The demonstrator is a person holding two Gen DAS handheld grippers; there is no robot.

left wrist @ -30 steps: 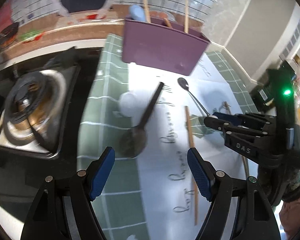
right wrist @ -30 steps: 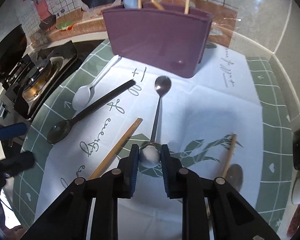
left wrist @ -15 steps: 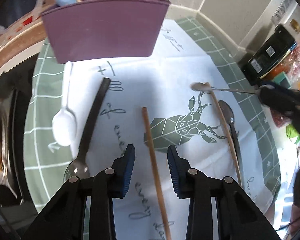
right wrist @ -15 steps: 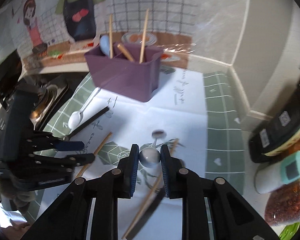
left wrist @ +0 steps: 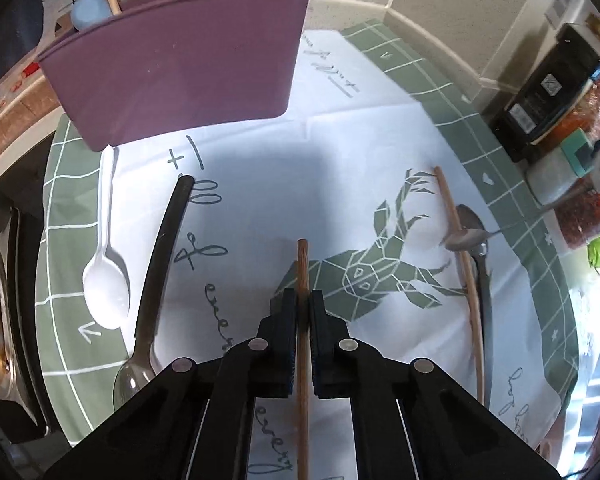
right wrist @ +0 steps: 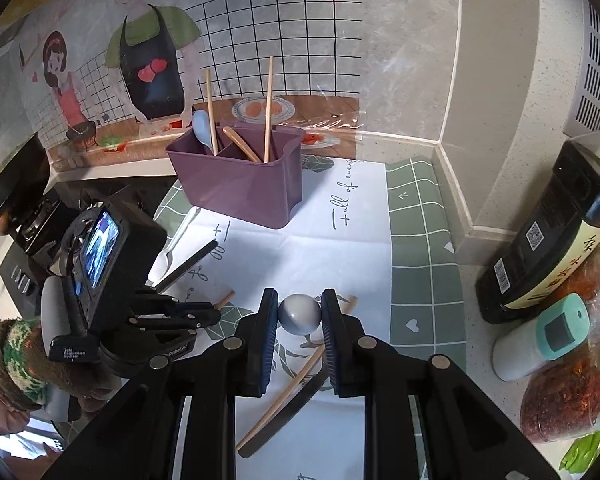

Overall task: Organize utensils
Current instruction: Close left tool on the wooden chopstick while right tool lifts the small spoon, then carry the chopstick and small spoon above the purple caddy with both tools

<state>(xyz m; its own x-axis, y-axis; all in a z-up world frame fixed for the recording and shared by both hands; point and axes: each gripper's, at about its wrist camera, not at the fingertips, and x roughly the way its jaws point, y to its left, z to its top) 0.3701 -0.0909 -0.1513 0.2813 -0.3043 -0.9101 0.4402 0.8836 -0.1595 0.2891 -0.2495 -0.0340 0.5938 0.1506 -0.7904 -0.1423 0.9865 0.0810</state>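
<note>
Chopstick (left wrist: 302,280) pinched in left fingers (left wrist: 288,312); right fingers (right wrist: 270,320) grip metal spoon (right wrist: 300,314) (lifted clear of mat (left wrist: 380,152)).

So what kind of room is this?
Most likely a home kitchen counter: a gas hob at the edge, a purple plastic utensil caddy holding chopsticks, and a dark bottle against the wall.
</note>
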